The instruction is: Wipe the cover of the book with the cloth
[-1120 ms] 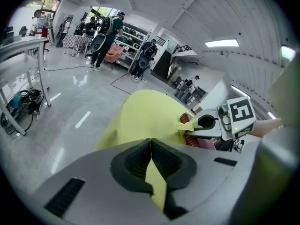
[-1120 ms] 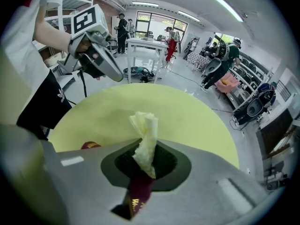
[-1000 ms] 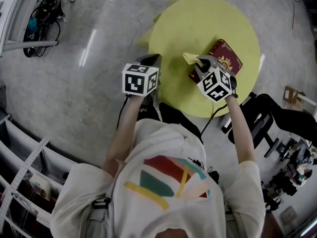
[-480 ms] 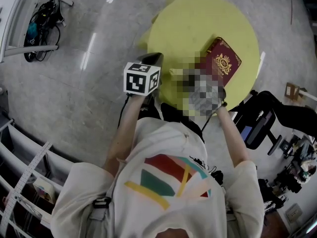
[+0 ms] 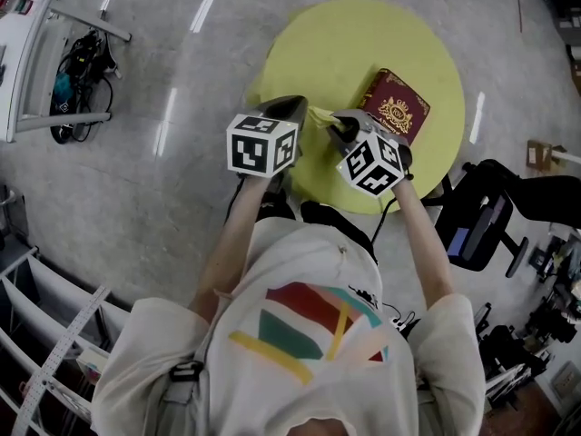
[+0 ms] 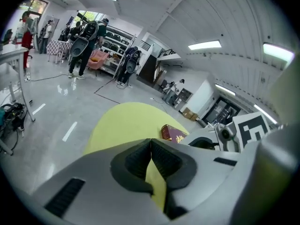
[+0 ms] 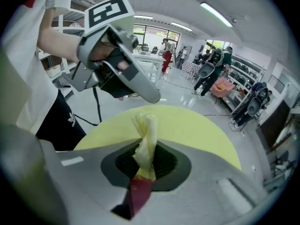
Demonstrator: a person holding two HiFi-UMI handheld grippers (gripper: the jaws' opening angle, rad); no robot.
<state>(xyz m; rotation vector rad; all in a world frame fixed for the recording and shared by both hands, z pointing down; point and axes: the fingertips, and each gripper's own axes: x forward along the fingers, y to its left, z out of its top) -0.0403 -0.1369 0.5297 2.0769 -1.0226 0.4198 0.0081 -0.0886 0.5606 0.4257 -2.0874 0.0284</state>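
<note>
Just swing the right gripper (image 5: 334, 127), pinched on the yellow cloth (image 7: 146, 132), onto the maroon book (image 5: 392, 116) and drag flat across its cover; leave the left gripper (image 6: 151, 159), closed and empty, off the book.

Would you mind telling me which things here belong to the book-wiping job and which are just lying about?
Job: book, yellow cloth pinched in the right tool, yellow table under the book.
Lying about: black chair, cables on the floor.
</note>
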